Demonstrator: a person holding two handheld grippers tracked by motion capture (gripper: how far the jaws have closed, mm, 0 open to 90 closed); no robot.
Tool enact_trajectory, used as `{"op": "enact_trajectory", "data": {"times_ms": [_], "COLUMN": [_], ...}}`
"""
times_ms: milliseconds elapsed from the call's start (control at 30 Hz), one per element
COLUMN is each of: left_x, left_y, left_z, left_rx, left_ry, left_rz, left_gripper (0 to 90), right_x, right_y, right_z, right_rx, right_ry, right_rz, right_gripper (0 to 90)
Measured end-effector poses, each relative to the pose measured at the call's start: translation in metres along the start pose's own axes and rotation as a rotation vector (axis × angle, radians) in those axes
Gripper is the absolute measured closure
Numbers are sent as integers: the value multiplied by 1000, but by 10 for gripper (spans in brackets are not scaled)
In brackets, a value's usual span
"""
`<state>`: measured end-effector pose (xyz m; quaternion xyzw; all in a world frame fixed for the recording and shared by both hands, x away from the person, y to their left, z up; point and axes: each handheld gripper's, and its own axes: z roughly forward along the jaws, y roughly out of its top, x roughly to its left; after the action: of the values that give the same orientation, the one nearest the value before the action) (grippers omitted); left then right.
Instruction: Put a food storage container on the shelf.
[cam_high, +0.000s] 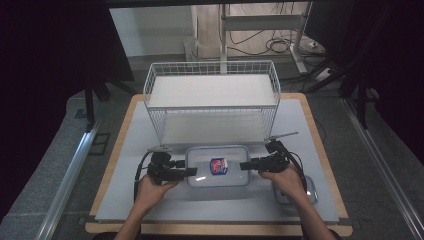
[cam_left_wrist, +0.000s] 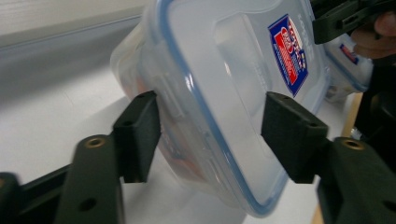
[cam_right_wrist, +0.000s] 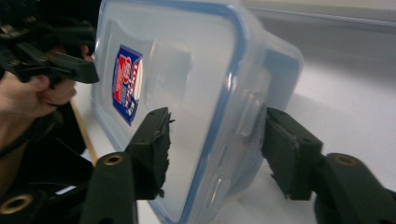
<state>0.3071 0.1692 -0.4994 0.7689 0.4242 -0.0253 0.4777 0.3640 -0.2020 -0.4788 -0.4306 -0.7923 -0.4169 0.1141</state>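
A clear plastic container (cam_high: 210, 176) with a blue-rimmed lid and a red-and-blue label (cam_high: 218, 165) lies flat on the white mat near the front. My left gripper (cam_high: 192, 171) clamps its left end. In the left gripper view one pad (cam_left_wrist: 140, 130) presses the side latch and the other sits on the lid, with the container (cam_left_wrist: 233, 70) between them. My right gripper (cam_high: 243, 165) holds the right end. In the right gripper view its pads (cam_right_wrist: 154, 144) bear on the lid and side wall of the container (cam_right_wrist: 187, 70). Each gripper view also shows the opposite gripper at the far end.
A white wire basket shelf (cam_high: 212, 95) stands just behind the container. A second, smaller clear container (cam_high: 310, 192) sits at the right, partly under the right hand. The wooden table edge (cam_high: 220, 229) runs along the front.
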Motion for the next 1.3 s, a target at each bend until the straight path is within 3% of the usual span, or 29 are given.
{"op": "enact_trajectory", "data": {"times_ms": [133,433,800,1133,1233,1300], "left_x": [-3,-4,-4,5,11,13], "left_y": [-6,-12,-15,-18,-21,-22], "left_z": [-4,-6,-7,-3,-5,-5], "left_rx": [-27,-53,-59,-42,-63,-66], "left_ry": [-9,-15,-23,-73,-121,-138], "left_rz": [-8,-23,-18,-109,-161,-172], "left_gripper": [449,480,482,468,501,520], "right_x": [2,5,6,8,9,10], "right_y": [-11,-13,-14,-20,-22,-23], "right_z": [-5,-5,-5,-6,-6,-7], "right_rx": [-43,-47,-50,-63,-69,-74], "right_ry": [21,12,9,-3,-3,-4], "right_rz": [-18,-79,-83,-67,-56,-51], "right_gripper": [482,464,474,470,472,473]}}
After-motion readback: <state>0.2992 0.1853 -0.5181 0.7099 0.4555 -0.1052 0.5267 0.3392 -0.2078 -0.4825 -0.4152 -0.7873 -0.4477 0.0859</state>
